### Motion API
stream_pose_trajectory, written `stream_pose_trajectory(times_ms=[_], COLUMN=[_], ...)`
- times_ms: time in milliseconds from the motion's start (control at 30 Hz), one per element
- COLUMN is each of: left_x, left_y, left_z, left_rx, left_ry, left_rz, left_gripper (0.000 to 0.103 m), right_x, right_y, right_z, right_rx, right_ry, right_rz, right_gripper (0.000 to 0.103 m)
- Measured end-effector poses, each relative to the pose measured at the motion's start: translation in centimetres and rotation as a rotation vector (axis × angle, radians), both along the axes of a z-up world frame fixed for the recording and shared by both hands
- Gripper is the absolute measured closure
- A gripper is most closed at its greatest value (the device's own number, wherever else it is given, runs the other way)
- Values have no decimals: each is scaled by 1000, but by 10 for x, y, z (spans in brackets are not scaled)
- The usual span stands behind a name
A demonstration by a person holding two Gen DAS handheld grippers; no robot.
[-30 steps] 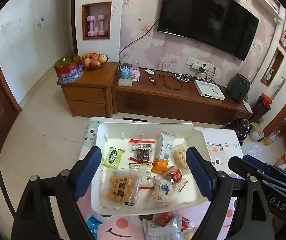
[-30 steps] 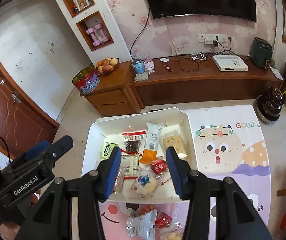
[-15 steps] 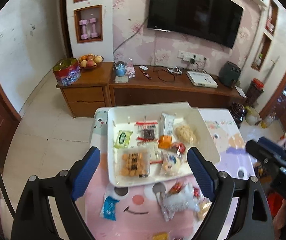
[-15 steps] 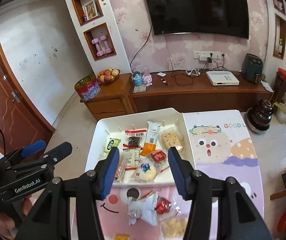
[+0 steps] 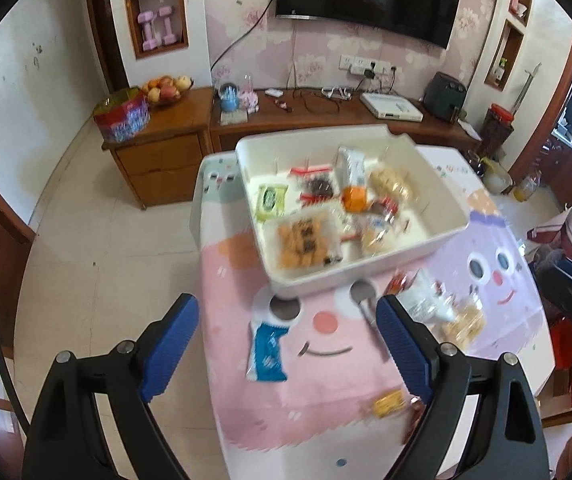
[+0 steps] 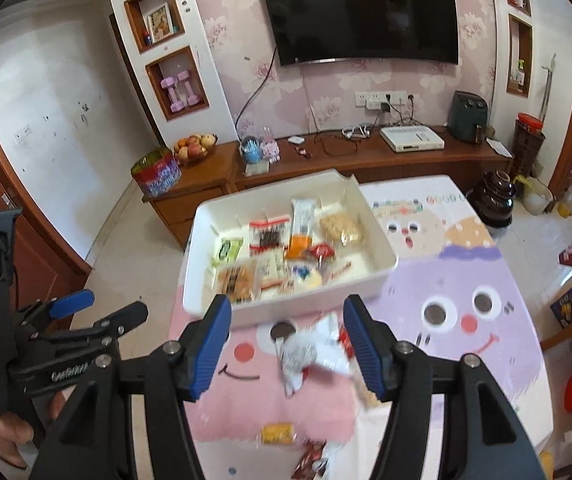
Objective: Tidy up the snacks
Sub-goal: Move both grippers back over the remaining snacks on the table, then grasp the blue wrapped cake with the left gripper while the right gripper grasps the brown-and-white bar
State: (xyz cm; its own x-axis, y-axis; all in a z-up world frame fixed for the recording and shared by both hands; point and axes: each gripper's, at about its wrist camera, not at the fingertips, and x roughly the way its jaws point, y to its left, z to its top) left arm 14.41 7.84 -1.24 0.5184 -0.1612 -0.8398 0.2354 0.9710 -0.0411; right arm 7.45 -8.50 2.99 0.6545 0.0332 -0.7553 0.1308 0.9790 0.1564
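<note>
Snacks are split: loose ones sit on the cartoon mat, the rest are in the white bin [image 5: 442,200] farther out. My left tongs [image 5: 286,344] are spread wide with a blue packet [image 5: 267,350] lying below the gap, nothing pinched. My right tongs [image 6: 286,344] are opening over a white wrapper [image 6: 310,354], pads not touching it. Beyond both, the bin holds cookies, bars, candies.

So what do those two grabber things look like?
Both are black plastic frames with silver bolts. Each has two fingers with ribbed blue pads. That goes for the left gripper and the right gripper. Seen from the right one, the left gripper's side bears blurred white lettering, a blue lever and a black strap.
</note>
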Motion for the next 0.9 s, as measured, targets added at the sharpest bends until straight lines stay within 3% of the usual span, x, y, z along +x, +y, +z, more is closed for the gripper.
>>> stream_pose_trajectory(times_ms=[333, 567, 767, 900], left_x=[2, 10, 19, 24], left_y=[20, 23, 17, 10], left_z=[-76, -136, -172, -188], left_rx=[49, 85, 89, 96], left_ry=[84, 185, 249, 268], left_rz=[-17, -29, -22, -9], left_gripper=[13, 13, 13, 13], right_x=[-48, -87, -107, -108], right_y=[10, -3, -16, -20], right_z=[-60, -127, -172, -185], right_rx=[37, 34, 87, 120], right_ry=[68, 190, 260, 276], right_rz=[-28, -48, -69, -66], right_gripper=[44, 44, 44, 44])
